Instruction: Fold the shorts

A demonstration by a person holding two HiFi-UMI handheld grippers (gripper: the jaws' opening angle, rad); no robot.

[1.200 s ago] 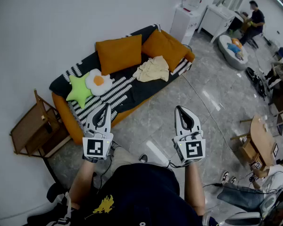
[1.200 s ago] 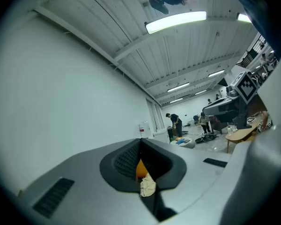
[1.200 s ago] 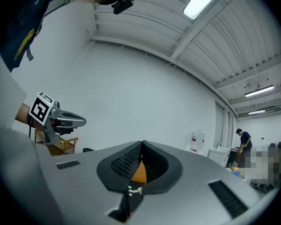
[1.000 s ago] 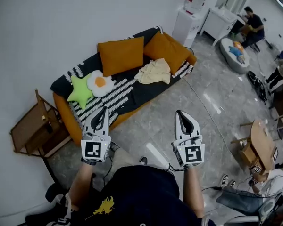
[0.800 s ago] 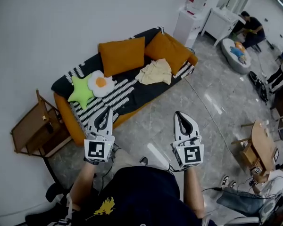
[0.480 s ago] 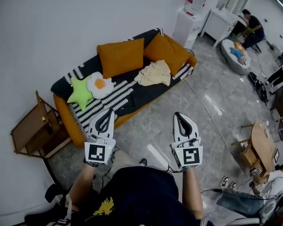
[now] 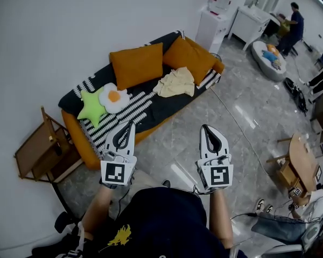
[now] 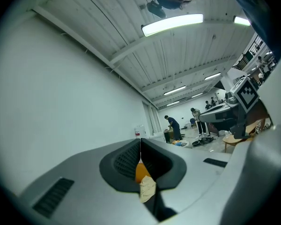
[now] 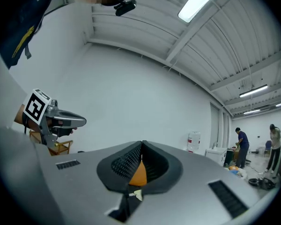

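The shorts (image 7: 175, 82), a crumpled pale yellow cloth, lie on the sofa's (image 7: 78, 134) seat by the right orange cushion (image 7: 189, 55). Both grippers are held out in the air in front of the sofa, well short of it. My left gripper (image 7: 130, 124) is shut with nothing in it, and so is my right gripper (image 7: 205, 128). In the left gripper view the closed jaws meet at the left gripper (image 8: 140, 142), and the shorts (image 8: 147, 189) show small below the cushion. The right gripper view shows only a sliver of the shorts (image 9: 137, 195) under its closed jaws.
The sofa has a black-and-white striped cover (image 7: 130, 105), a second orange cushion (image 7: 137, 62), a green star pillow (image 7: 90, 105) and an egg pillow (image 7: 114, 96). A wooden side table (image 7: 40, 156) stands left, a water dispenser (image 7: 218, 12) behind, a small wooden table (image 7: 302, 163) right. People (image 7: 295, 19) stand far back.
My left gripper has moved forward and a little right, toward the sofa. The right gripper has barely moved. Both stayed shut.
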